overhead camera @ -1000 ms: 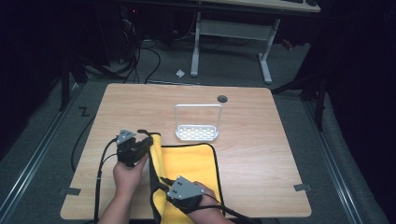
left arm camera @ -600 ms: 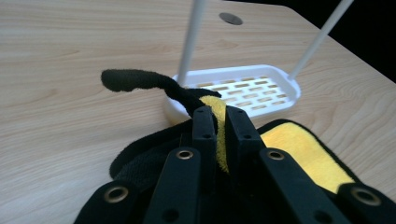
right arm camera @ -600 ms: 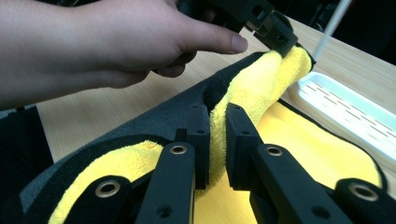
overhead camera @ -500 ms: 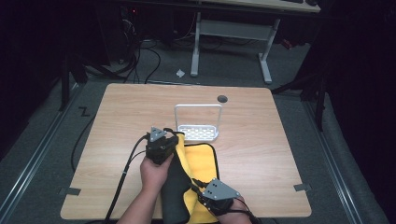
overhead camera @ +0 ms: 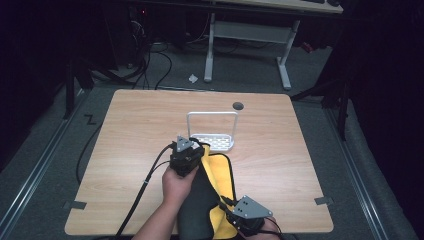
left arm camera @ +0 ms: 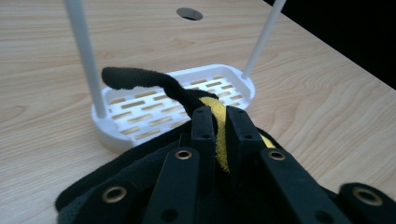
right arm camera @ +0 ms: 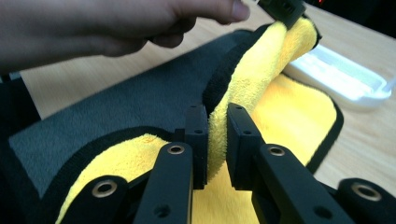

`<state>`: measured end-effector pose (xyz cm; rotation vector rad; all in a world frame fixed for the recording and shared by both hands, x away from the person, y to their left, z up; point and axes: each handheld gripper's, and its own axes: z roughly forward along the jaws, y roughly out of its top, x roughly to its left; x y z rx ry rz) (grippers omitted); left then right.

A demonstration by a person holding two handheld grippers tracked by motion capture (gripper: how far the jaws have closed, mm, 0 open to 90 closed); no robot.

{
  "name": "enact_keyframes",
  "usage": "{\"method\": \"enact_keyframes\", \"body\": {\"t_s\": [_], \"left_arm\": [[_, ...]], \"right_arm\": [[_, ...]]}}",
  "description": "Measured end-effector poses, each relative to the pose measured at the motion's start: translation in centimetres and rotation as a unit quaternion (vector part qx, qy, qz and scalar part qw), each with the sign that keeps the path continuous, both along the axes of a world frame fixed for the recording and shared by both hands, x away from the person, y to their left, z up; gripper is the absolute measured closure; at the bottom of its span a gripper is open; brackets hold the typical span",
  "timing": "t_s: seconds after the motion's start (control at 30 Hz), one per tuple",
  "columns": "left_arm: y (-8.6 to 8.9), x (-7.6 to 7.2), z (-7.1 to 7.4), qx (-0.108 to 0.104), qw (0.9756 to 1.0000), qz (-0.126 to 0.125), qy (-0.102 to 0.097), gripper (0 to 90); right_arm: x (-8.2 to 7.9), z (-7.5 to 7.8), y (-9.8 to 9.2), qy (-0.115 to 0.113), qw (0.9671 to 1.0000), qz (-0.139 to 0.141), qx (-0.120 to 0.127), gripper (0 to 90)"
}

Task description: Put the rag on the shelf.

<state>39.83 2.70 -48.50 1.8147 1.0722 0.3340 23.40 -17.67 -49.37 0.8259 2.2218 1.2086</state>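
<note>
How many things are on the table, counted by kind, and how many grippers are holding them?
Cloth, yellow one side and grey the other, black edge: 1
White slotted tray with wire handle: 1
Grippers, each shut on the cloth: 2, left gripper and right gripper
Total: 4

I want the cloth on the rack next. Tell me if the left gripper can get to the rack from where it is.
Probably yes. The left gripper, shut on the cloth edge, sits right at the rack tray's near rim, the cloth corner already hanging over it. Only the rack's two uprights stand ahead, with open space between them.
</note>
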Motion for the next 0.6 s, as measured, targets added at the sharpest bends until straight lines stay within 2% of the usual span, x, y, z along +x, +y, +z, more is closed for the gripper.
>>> {"method": "enact_keyframes", "body": {"t_s": [0.1,0.17,0.3,0.43,0.6], "left_arm": [[-0.8,0.1,-0.4,0.011,0.9999,-0.009,0.007,81.5],[-1.3,0.2,-0.7,0.013,0.9997,-0.015,0.012,80.6],[-2.3,0.3,-1.1,0.001,0.9993,-0.033,0.019,70.4],[-2.8,0.2,-1.1,-0.014,0.9989,-0.042,0.016,58.0],[-2.6,0.0,-1.0,-0.013,0.9987,-0.047,0.014,55.1]], "right_arm": [[-0.3,-0.4,-0.5,0.01,0.9999,-0.002,-0.002,79.1],[-0.4,-0.4,-0.8,0.012,0.9999,-0.006,0.001,71.2],[-0.3,0.0,-1.5,0.008,0.9997,-0.015,0.019,66.1],[0.2,0.0,-2.0,0.009,0.9993,-0.027,0.025,65.6],[0.6,-0.3,-2.2,0.015,0.9991,-0.032,0.023,65.7]]}}
